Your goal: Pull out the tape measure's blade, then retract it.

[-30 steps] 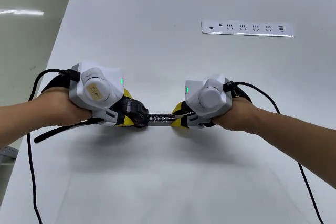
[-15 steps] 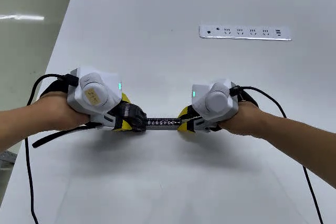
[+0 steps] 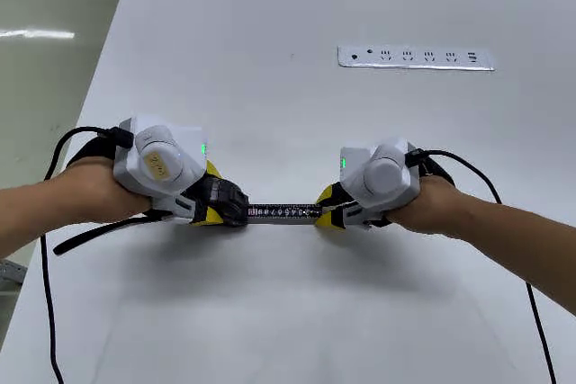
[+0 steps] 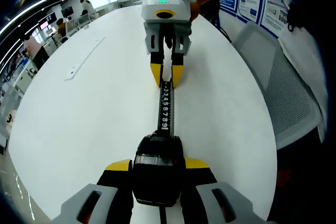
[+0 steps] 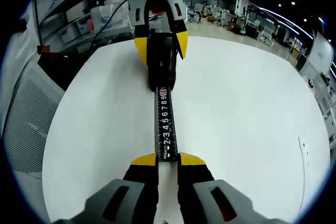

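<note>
My left gripper (image 3: 211, 204) is shut on the black tape measure case (image 3: 229, 201) just above the white table; its yellow-tipped jaws clamp the case (image 4: 157, 170) from both sides. A short length of black blade (image 3: 283, 213) with white numbers runs from the case to my right gripper (image 3: 326, 214). That gripper (image 5: 168, 160) is shut on the blade's free end, with the blade (image 5: 164, 123) stretching away to the case (image 5: 160, 60). In the left gripper view the blade (image 4: 165, 108) reaches the right gripper (image 4: 166, 76) facing me.
A white power strip (image 3: 415, 58) lies flat at the far right of the table (image 3: 270, 60). Black cables (image 3: 49, 276) trail from both grippers along the table's left and right sides. An office with chairs and desks lies beyond the table's edges.
My right gripper has moved to the right, away from the case, and more of the numbered blade shows between the two grippers. The left gripper has stayed about where it was.
</note>
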`<state>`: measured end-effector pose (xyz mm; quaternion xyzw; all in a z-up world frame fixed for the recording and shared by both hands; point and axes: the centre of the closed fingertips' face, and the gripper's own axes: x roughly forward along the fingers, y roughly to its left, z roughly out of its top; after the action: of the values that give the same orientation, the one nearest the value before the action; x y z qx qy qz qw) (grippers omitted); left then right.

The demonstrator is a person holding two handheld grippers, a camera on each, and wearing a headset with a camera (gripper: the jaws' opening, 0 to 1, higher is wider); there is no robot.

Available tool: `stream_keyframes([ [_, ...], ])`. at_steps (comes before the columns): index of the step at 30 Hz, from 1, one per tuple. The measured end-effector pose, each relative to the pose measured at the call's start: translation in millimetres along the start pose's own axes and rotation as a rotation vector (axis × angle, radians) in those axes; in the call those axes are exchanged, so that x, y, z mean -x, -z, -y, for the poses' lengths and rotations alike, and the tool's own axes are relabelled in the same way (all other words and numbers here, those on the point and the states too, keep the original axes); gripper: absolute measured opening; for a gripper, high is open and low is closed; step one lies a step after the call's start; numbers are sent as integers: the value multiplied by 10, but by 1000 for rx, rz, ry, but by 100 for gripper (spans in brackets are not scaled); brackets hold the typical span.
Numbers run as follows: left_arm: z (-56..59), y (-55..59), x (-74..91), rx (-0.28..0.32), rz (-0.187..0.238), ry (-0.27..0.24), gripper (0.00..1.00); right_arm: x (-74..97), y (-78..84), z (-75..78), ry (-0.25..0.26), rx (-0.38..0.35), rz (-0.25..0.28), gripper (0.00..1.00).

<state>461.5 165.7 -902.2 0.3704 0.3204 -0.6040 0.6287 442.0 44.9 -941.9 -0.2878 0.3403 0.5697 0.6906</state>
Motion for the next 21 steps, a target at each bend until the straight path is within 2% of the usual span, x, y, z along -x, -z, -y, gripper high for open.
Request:
stream_keyframes([
  [21,-1,7,-2,-3,-8,4,31,203,278,12,10,-22,-27,11],
])
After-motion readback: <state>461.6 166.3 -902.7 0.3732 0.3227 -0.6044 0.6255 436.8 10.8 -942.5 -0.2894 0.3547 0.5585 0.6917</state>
